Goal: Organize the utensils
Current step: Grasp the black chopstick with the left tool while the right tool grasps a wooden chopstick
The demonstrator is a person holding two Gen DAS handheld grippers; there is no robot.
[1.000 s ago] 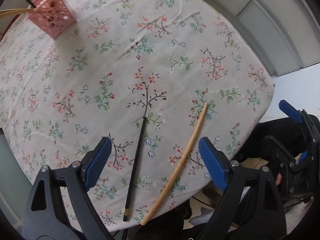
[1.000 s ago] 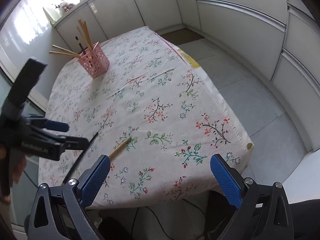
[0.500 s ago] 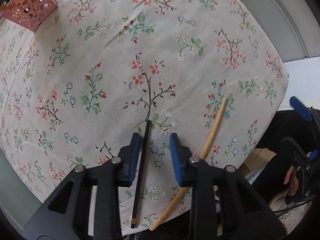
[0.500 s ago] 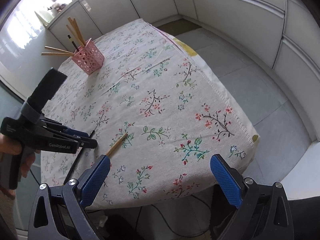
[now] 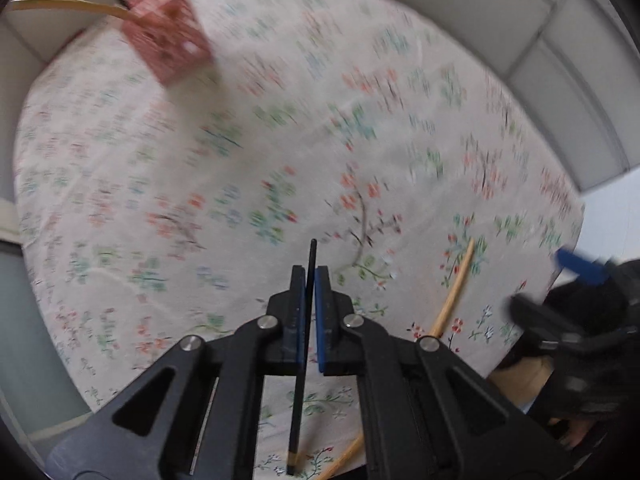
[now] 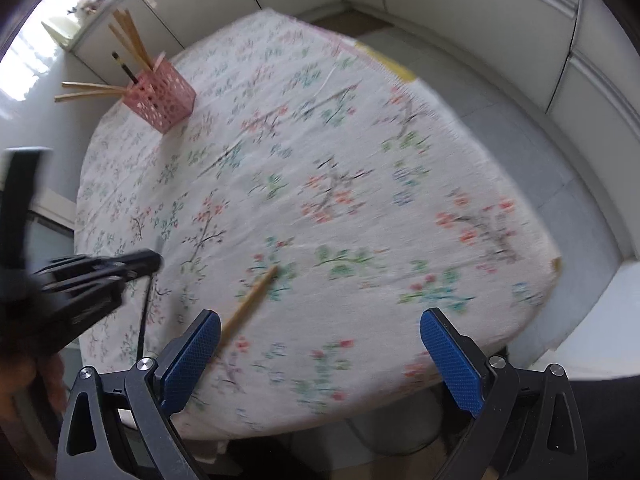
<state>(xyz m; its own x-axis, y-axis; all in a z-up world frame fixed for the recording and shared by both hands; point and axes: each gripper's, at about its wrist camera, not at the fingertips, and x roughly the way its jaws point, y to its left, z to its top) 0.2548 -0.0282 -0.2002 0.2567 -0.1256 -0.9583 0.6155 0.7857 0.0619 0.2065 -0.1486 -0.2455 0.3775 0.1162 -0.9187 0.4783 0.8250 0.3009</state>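
Observation:
My left gripper (image 5: pixel 307 276) is shut on a black chopstick (image 5: pixel 310 256), lifted above the floral tablecloth (image 5: pixel 280 140). In the right wrist view the left gripper (image 6: pixel 154 262) holds the black chopstick (image 6: pixel 143 320) hanging down. A wooden chopstick (image 5: pixel 454 294) lies on the cloth to the right; it also shows in the right wrist view (image 6: pixel 250 304). A pink holder (image 5: pixel 166 46) with several chopsticks stands at the far left, also in the right wrist view (image 6: pixel 160 98). My right gripper (image 6: pixel 320 344) is open and empty above the table's near edge.
The table's edge (image 6: pixel 554 268) drops off to the floor on the right. White cabinets (image 6: pixel 480 20) run along the far walls. My right gripper (image 5: pixel 580 268) shows at the right of the left wrist view.
My left gripper closed fully on the black chopstick and lifted it off the cloth. The right gripper moved closer over the table and stayed open.

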